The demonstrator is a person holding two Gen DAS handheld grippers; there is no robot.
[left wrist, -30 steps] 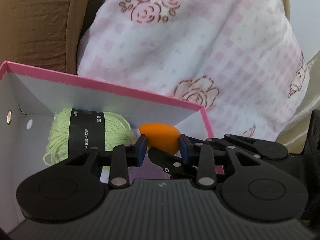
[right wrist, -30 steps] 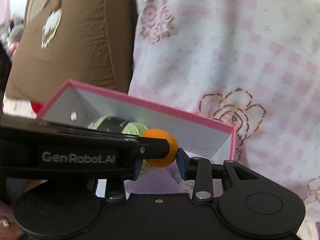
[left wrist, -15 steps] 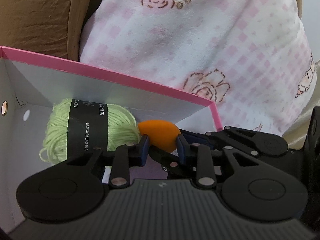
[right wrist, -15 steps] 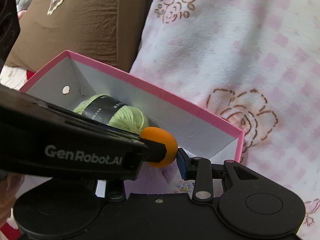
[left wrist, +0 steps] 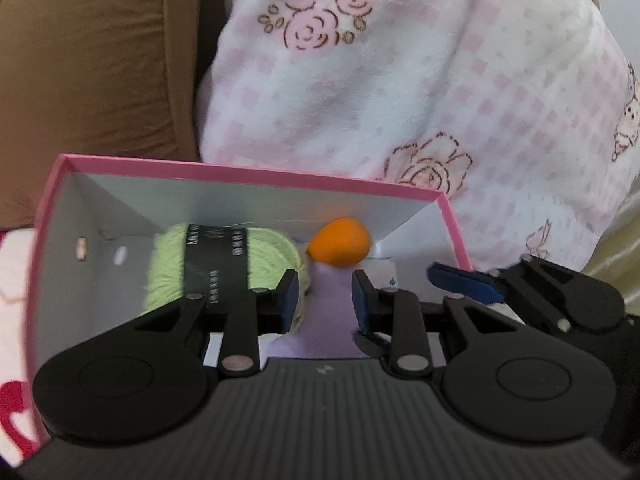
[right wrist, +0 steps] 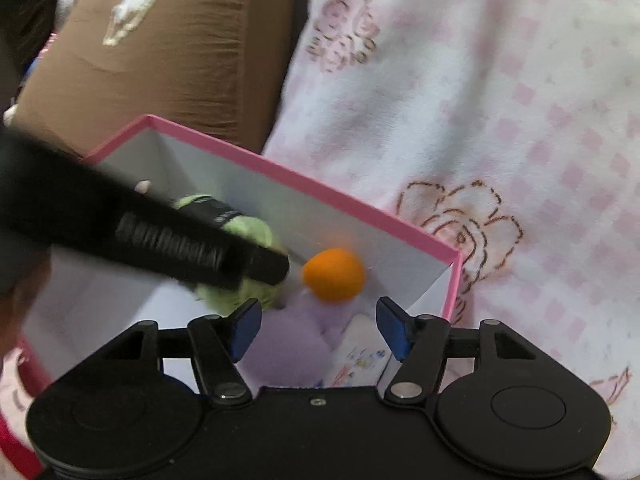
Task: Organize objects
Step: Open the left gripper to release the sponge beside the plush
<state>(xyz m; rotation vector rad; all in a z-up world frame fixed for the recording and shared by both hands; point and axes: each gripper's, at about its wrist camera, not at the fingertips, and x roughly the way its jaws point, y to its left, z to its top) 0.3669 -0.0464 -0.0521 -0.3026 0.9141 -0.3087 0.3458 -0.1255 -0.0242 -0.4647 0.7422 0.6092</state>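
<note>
A pink-rimmed box [left wrist: 248, 174] [right wrist: 320, 184] with white inner walls holds a light green yarn skein [left wrist: 168, 272] [right wrist: 256, 228] with a black band. An orange ball [left wrist: 340, 242] [right wrist: 334, 276] sits free in the box near its far right corner. My right gripper [right wrist: 318, 328] hovers over the box, its jaws opening with nothing between them; the ball lies beyond its fingertips. My left gripper [left wrist: 326, 300] is shut and holds nothing; a lilac soft thing [right wrist: 288, 332] on the box floor shows through its narrow gap. In the right wrist view the left gripper crosses above the yarn.
A pink-and-white checked blanket [left wrist: 400, 80] with rose prints lies behind and to the right of the box. A brown cushion [left wrist: 100, 60] stands at the back left. A white printed packet [right wrist: 360, 356] lies in the box beside the lilac thing.
The right jaws have spread and let go of the orange ball, which now rests in the box. The left gripper has drawn back from the ball, to the left.
</note>
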